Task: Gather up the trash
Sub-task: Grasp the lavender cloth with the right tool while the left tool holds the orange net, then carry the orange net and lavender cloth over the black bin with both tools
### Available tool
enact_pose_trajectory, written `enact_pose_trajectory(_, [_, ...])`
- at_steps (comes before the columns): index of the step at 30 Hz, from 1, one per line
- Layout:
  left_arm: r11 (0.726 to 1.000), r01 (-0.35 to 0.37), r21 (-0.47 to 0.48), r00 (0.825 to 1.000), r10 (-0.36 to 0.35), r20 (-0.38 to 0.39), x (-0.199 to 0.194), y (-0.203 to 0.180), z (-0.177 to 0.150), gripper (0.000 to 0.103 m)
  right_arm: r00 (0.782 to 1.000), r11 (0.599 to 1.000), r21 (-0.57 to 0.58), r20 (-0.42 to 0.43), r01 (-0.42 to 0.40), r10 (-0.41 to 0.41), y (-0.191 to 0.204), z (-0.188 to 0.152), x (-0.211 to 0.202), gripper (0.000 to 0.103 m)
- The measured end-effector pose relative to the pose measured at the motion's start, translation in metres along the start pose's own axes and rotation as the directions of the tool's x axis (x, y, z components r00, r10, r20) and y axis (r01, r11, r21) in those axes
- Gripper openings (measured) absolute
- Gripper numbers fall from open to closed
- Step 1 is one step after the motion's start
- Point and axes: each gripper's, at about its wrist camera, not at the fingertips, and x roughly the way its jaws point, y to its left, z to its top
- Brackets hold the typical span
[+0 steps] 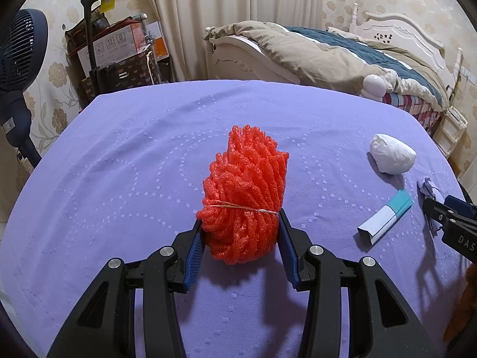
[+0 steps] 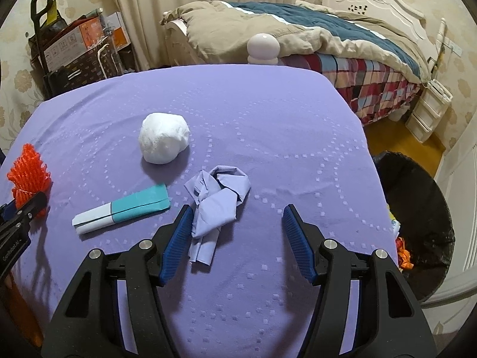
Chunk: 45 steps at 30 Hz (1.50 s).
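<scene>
Covering the table [image 2: 208,95], purple cloth; bed [image 2: 298,29] behind.

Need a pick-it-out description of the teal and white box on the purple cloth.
Start at the purple tablecloth. Near its front edge, between the red foam net bundle and the crumpled lilac wrapper, just in front of the white paper ball, lies the teal and white box. It is the only flat, straight-edged, two-coloured item.
</scene>
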Motion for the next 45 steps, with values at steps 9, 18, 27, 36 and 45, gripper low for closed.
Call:
enact_pose_trajectory(9, [1.000,0.003,0.002,1.000,-0.003,-0.002,0.000,-0.001,0.000,0.045,1.000,1.000,-0.031,0.009,-0.001,0.002,0.006,0.000,0.000,0.027])
enact_pose_trajectory(18, [1.000,0.015,0.018,1.000,-0.015,0.004,-0.006,-0.010,-0.005,0.045,0.999,0.999,-0.015,0.014,-0.033,0.033,0.000,-0.005,-0.007,0.027])
enact_pose_trajectory(27, [0.996,0.076,0.046,0.997,-0.077,0.024,-0.025,-0.041,-0.013,0.045,0.998,1.000,0.007,0.053,-0.025,0.025,-0.024,-0.020,-0.031,0.027])
enact_pose_trajectory(36, [0.969,0.191,0.156,0.978,-0.202,0.057,-0.049,-0.109,-0.015,0.045,0.994,0.996,0.078,0.104,0.032,-0.040,-0.078,-0.034,-0.061,0.027])
enact_pose_trajectory(45, [0.918,0.286,0.276,0.951,-0.308,0.039,-0.055,-0.194,-0.014,0.045,0.981,0.977,0.173,0.127,0.127,-0.150,-0.148,-0.045,-0.076,0.027])
